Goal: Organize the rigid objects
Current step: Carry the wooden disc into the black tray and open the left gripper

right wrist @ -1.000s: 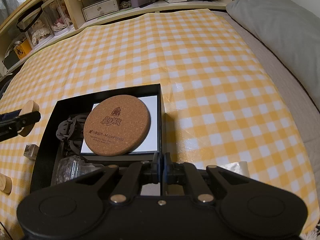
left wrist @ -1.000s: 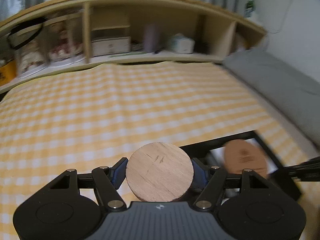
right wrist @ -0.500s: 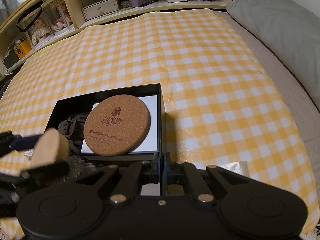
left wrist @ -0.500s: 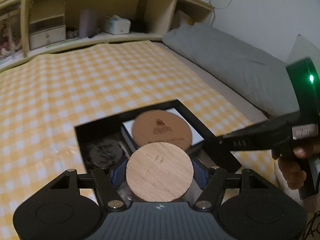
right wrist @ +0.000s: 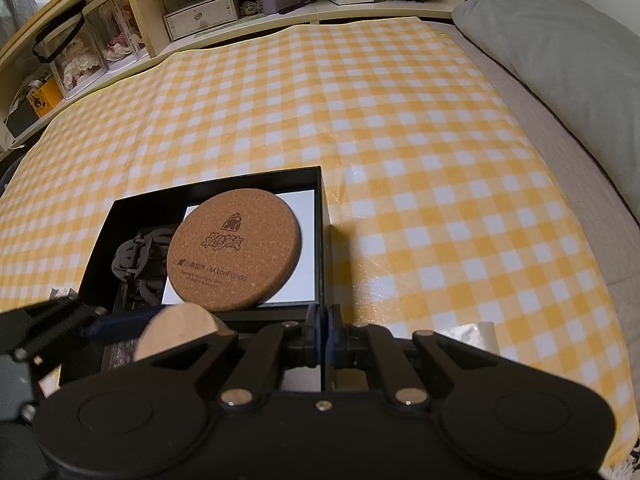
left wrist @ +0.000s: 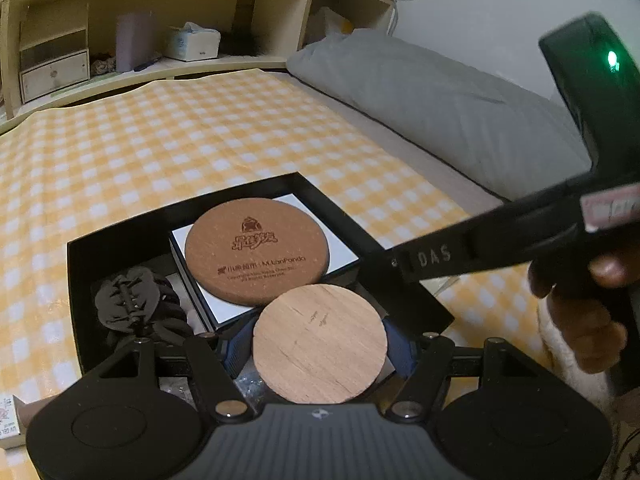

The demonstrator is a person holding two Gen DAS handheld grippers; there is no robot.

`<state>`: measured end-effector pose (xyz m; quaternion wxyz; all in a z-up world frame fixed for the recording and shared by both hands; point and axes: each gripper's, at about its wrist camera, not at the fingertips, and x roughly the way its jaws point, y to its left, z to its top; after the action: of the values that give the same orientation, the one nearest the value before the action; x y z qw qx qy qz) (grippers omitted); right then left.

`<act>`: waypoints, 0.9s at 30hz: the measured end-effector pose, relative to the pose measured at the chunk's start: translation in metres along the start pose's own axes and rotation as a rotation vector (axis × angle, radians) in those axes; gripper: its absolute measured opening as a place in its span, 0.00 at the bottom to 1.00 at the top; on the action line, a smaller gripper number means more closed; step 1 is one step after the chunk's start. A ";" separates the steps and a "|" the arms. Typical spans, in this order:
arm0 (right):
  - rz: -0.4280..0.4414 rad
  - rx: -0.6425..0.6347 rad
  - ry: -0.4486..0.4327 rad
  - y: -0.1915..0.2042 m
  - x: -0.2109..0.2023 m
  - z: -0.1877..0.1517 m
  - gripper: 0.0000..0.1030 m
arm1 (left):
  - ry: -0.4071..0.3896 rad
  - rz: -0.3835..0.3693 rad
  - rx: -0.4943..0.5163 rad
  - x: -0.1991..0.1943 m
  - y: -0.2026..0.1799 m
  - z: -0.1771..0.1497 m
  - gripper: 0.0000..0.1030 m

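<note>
My left gripper (left wrist: 320,344) is shut on a round wooden disc (left wrist: 320,344) and holds it over the near part of an open black box (left wrist: 80,280). The disc also shows in the right wrist view (right wrist: 176,328). In the box a printed cork coaster (left wrist: 256,252) lies on a white card, beside a dark hair claw (left wrist: 136,304). My right gripper (right wrist: 323,340) is shut on the near right wall of the black box (right wrist: 320,200); the cork coaster (right wrist: 234,256) lies just beyond it.
The box sits on a yellow checked cloth (right wrist: 400,120). A grey pillow (left wrist: 440,96) lies to the right. Wooden shelves (right wrist: 240,0) with boxes and tissues run along the back. A small printed packet (left wrist: 8,420) lies left of the box.
My left gripper has swung right with the wooden disc, from over the bare cloth to above the black box. My right gripper has stayed clamped on the box wall.
</note>
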<state>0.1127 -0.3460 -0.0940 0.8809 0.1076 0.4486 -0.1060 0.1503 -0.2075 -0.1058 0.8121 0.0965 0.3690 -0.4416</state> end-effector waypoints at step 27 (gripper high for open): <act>0.000 0.000 0.001 0.000 0.001 0.000 0.04 | 0.101 -0.066 -0.096 -0.002 0.011 0.011 0.40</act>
<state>0.1129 -0.3456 -0.0947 0.8806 0.1078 0.4491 -0.1058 0.1638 -0.2047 -0.0986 0.7812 0.0674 0.4332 -0.4445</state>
